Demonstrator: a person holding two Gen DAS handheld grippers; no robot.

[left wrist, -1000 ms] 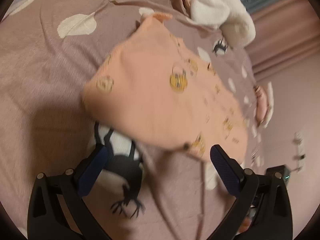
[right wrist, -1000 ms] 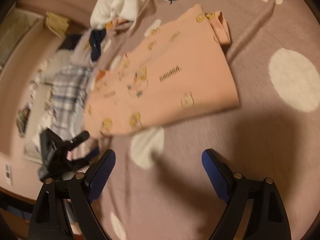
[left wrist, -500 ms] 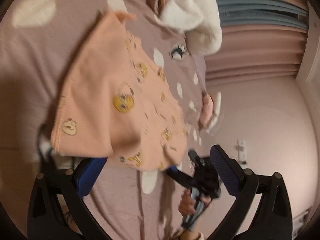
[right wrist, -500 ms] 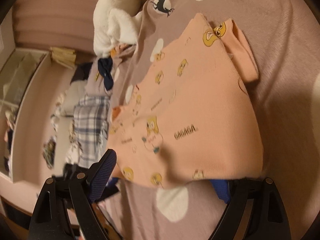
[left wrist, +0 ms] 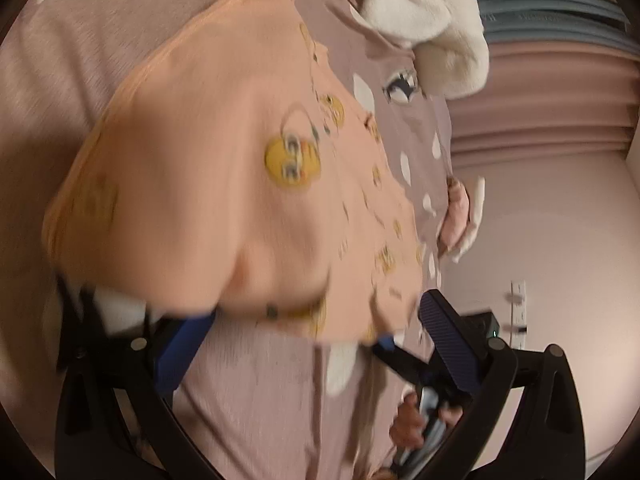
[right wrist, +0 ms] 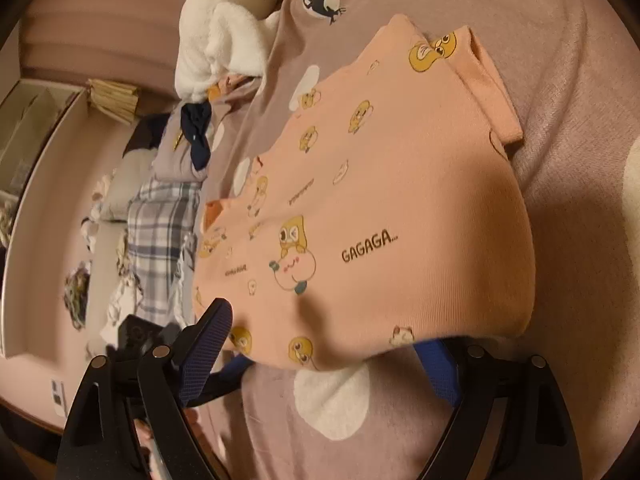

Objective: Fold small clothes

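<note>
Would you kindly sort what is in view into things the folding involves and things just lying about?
In the job: peach garment; left gripper; right gripper.

Lying about: white fluffy blanket; plaid cloth; navy item; spotted bedspread.

Open bedspread (right wrist: pixel 568 128) lies free beside the peach garment (right wrist: pixel 400 208) on its folded side, and bare cover runs along the bed's near edge under both tools. Toward the far edge a white fluffy blanket (right wrist: pixel 224 36) bunches up, blocking that way. At the bed's side edge, plaid cloth (right wrist: pixel 160 232) and a dark bow (right wrist: pixel 196 132) crowd the margin.
</note>
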